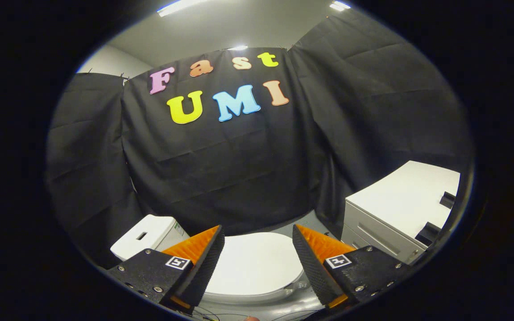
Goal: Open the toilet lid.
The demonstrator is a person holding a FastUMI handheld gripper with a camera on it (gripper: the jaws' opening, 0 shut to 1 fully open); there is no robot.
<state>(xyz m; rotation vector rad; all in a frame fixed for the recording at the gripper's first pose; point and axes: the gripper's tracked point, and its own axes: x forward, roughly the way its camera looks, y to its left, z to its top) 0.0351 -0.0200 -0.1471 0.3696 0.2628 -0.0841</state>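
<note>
The toilet lid point(254, 263) lies flat and closed on its bowl, below and just beyond the gripper point(258, 234), showing through the gap between the two fingers. Its near rim curves under the fingertips, and that front lip is likely where a lift would have to begin, since the hinge looks to sit at the far side toward the black cloth wall. The fingers are spread wide apart, grasping nothing, and they hang above the lid without touching it; the wide gap suits straddling or hooking the rim, though whether they are low enough yet cannot be judged.

Left of the left finger and a little beyond it stands a white cistern-like box point(145, 238) with a slot in its top; its link to the toilet cannot be told. Right of the right finger, well apart from the lid, is a white cabinet point(400, 209) with drawer fronts. Some thin cables point(212, 314) trail across the floor beneath the fingers.
</note>
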